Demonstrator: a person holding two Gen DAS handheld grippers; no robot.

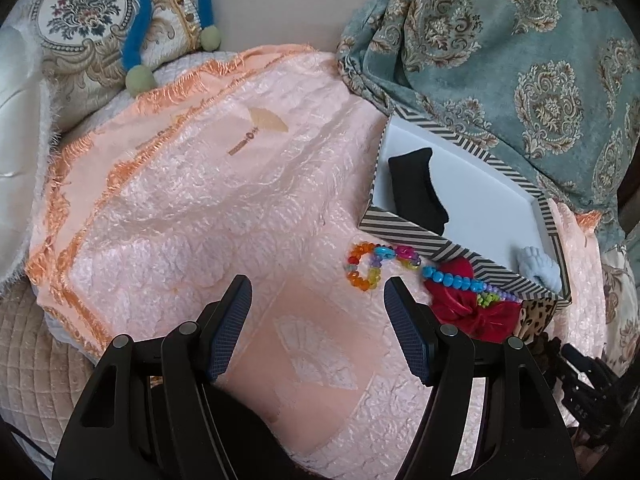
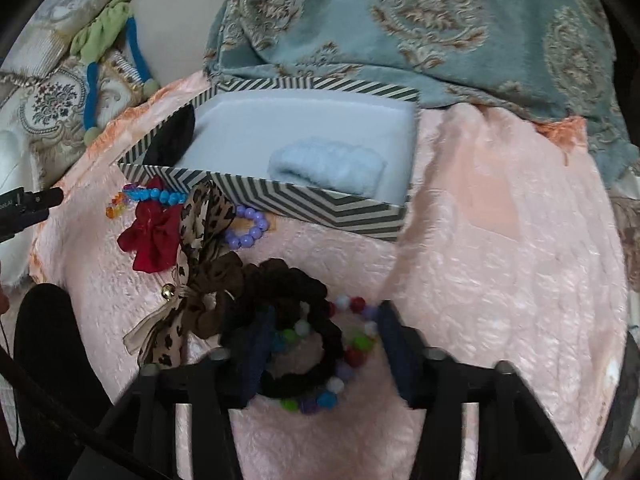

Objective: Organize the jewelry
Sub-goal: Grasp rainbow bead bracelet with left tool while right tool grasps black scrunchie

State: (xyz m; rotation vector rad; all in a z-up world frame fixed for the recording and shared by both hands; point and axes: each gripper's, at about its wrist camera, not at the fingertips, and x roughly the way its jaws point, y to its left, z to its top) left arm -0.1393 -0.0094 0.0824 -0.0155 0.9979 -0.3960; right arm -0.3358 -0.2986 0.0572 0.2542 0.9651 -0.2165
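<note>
My right gripper (image 2: 320,344) points down at the pink blanket (image 2: 500,260). Its jaws stand either side of a black scrunchie (image 2: 320,320) and a multicoloured bead bracelet (image 2: 352,356); neither looks squeezed. A brown scrunchie (image 2: 216,280), a leopard bow (image 2: 204,216), a red bow (image 2: 154,236), a purple bead bracelet (image 2: 248,228) and blue beads (image 2: 160,196) lie before the striped box (image 2: 304,204). Inside it are a pale blue scrunchie (image 2: 324,168) and a black piece (image 2: 168,140). My left gripper (image 1: 320,312) hangs open and empty, just short of a rainbow bead bracelet (image 1: 362,266) and the red bow (image 1: 472,312).
A teal patterned cloth (image 1: 520,60) is heaped behind the box (image 1: 404,236). Brocade cushions (image 1: 80,20) and a green and blue soft toy (image 1: 140,32) lie at the back left. Bare pink blanket (image 1: 192,208) spreads left of the jewelry.
</note>
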